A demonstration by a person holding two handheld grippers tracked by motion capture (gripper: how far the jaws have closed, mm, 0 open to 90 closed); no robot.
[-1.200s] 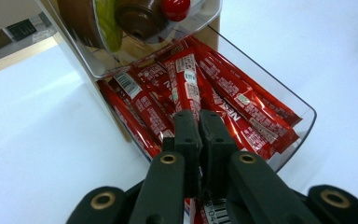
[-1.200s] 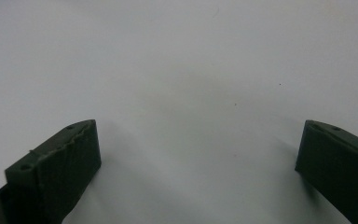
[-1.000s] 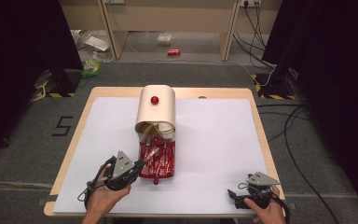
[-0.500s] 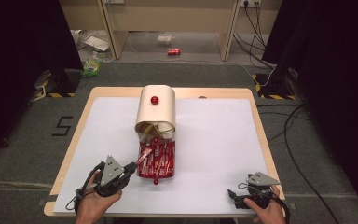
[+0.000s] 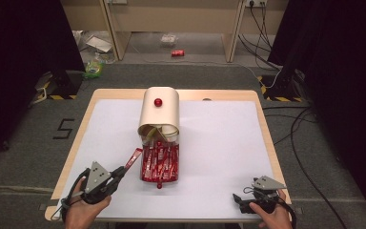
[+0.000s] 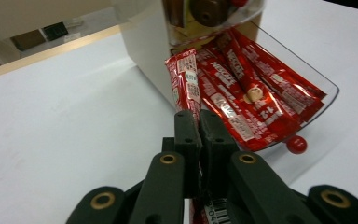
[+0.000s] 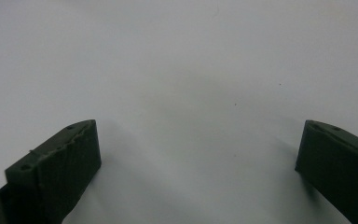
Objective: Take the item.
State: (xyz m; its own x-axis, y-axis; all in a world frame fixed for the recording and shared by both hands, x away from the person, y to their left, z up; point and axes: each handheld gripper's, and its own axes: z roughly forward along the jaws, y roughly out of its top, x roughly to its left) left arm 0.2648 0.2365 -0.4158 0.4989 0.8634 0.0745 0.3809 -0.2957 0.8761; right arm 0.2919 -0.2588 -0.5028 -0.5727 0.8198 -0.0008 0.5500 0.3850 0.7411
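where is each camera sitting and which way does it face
High view: above the person's side, looking forward and down on the table; both hands and hand-held grippers show.
Left gripper view: rides the left hand-held gripper, facing the sachet tray; jaws pinch a red sachet.
Right gripper view: rides the right hand-held gripper, facing bare table; jaws apart.
Shared: high and left views both show tray and sachet.

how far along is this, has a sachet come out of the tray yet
Done: one red stick sachet is out of the clear plastic tray and clear of its rim. In hand: the left claw is shut on that sachet's lower end, holding it above the white table mat. Left: many red sachets lie in the tray below the beige round-topped dispenser, and the right claw waits open near the table's front edge.
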